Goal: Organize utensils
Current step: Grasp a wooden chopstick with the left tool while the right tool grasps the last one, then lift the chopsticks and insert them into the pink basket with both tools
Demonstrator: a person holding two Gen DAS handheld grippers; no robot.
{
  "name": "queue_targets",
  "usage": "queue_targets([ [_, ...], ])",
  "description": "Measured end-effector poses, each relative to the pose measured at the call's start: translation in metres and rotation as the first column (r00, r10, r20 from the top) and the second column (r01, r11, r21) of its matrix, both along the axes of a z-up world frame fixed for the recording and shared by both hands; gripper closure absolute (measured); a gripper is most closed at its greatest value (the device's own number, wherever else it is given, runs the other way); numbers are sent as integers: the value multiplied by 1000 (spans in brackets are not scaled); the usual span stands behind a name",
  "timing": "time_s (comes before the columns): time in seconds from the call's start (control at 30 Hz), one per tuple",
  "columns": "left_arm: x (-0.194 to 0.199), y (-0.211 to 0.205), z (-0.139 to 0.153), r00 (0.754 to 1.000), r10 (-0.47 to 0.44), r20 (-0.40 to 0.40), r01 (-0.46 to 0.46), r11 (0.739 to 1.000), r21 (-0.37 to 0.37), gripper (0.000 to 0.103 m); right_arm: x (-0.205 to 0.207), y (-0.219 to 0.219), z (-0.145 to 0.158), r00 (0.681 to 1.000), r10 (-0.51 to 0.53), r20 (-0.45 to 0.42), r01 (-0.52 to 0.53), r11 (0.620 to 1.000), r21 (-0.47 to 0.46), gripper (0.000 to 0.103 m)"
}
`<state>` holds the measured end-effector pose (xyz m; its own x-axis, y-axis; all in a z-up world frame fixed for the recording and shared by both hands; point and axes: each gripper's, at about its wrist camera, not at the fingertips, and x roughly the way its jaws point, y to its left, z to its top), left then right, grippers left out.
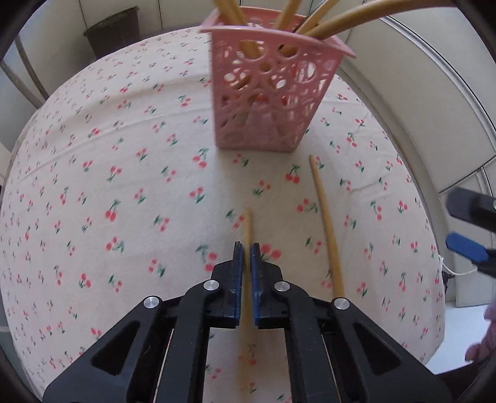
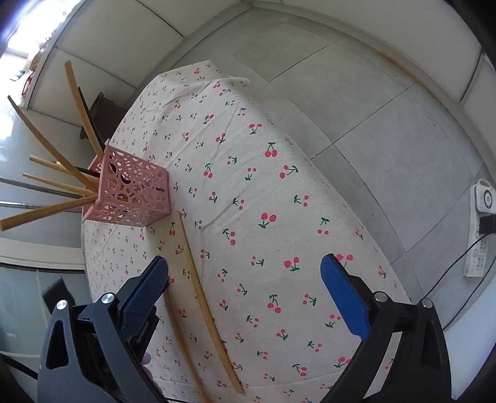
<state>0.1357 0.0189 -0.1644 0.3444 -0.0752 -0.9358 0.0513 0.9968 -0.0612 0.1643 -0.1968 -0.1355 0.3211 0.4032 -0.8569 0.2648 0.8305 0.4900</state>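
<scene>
The pink perforated basket (image 1: 269, 93) is standing upright on the cherry-print tabletop (image 1: 108, 173), and it is holding several wooden chopsticks (image 1: 313, 21) that are leaning out over its rim in a fan (a few darker sticks are showing among them in the right wrist view). The basket is sitting toward the far part of the cloth, well apart from both tools.

Two more chopsticks are lying outside it. Your left tool (image 1: 247, 251) is pointing steeply down at the tabletop with its blue pads drawn together on the thin chopstick (image 1: 247, 223), whose tip is sticking out past the fingertips toward the basket while the rest is running back between the black fingers. Whether that stick is touching the cloth or raised off it, you cannot tell from these views.

The second loose chopstick (image 1: 325, 223) is lying flat on the tabletop just to the right of the clamped one, its narrow end pointing at the basket's base without touching it.

Your right tool (image 2: 245, 272) is hovering above the cloth, tilted downward, with its blue pads (image 2: 342, 297) standing wide apart and nothing between them; the loose chopstick is lying just inside the left pad.
</scene>
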Motion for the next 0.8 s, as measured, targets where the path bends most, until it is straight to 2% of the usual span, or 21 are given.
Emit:
queue_targets([
  [0.1,-13,19,9,1000,21,12,-21,1000,-18,99,6,25,-1,998,61,26,-60,997,-55,7],
  [0.23,-22,49,36,995,70,65,-67,996,-60,99,10,59,-4,991,123,57,-115,984,-134,7],
  [0.4,-35,72,66,983,110,144,-102,993,-64,98,19,92,-9,985,146,96,-118,961,-251,7],
  [0.47,-41,77,70,980,115,165,-104,992,-71,98,22,101,-15,984,155,88,-128,957,-260,7],
  [0.5,-30,84,69,979,115,167,-104,992,-77,98,23,106,-19,984,160,73,-135,954,-267,9],
  [0.53,-29,89,70,978,119,172,-106,991,-80,98,24,110,-24,985,166,57,-144,950,-278,15],
  [0.57,-28,92,73,977,122,177,-109,991,-80,98,22,116,-25,983,174,63,-145,934,-325,32],
  [0.63,-29,97,76,974,128,186,-114,990,-84,98,21,124,-23,978,193,78,-146,901,-408,53],
  [0.67,-30,98,78,973,130,189,-115,989,-90,98,20,124,-22,978,191,83,-142,903,-405,65],
  [0.7,-33,101,81,972,133,192,-116,989,-94,98,20,121,-22,980,180,84,-133,908,-396,72],
  [0.73,-34,103,82,971,136,196,-118,988,-98,98,20,116,-21,982,171,83,-128,917,-378,87],
  [0.77,-35,104,84,970,139,200,-121,988,-101,98,21,111,-22,983,165,76,-128,927,-352,96],
  [0.8,-36,105,85,969,141,203,-121,987,-104,98,20,107,-23,984,166,70,-134,934,-332,97],
])
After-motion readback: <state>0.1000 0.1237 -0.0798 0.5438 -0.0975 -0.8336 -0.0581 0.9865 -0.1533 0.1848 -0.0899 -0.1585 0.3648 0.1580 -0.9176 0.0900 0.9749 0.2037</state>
